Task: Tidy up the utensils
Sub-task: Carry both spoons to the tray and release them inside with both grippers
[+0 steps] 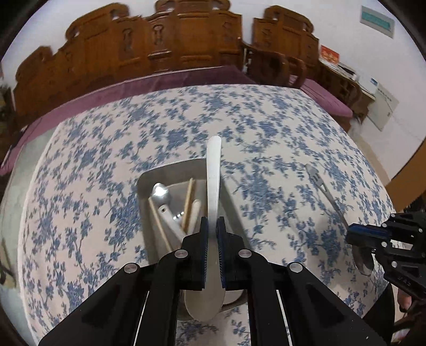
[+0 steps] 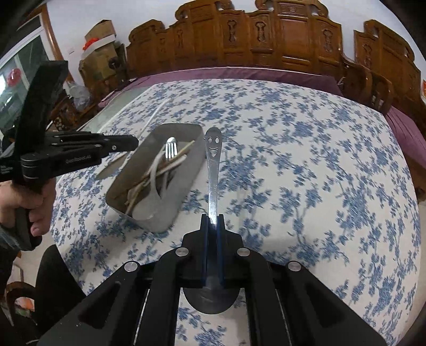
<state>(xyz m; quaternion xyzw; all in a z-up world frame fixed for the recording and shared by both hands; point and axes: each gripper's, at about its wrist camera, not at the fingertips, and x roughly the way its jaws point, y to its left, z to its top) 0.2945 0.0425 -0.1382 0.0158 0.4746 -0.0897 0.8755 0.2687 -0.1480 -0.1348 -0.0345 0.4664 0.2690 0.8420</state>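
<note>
1. White spoon [image 1: 213, 170]: the left gripper [image 1: 212, 226] is clenching it above the metal tray [image 1: 143, 183].
2. Steel spoon [image 2: 213, 170]: the right gripper [image 2: 212, 222] is grasping it just beside the tray.
3. Tray is resting on the table [image 2: 306, 165].

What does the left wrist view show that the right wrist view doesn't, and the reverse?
Only the left wrist view: the white spoon clamped in the left gripper, and a wall sign.

Only the right wrist view: the smiley face on the metal spoon, the hand holding the left gripper, cardboard boxes.

Both: the metal tray of utensils, the floral tablecloth, the carved wooden bench.
</note>
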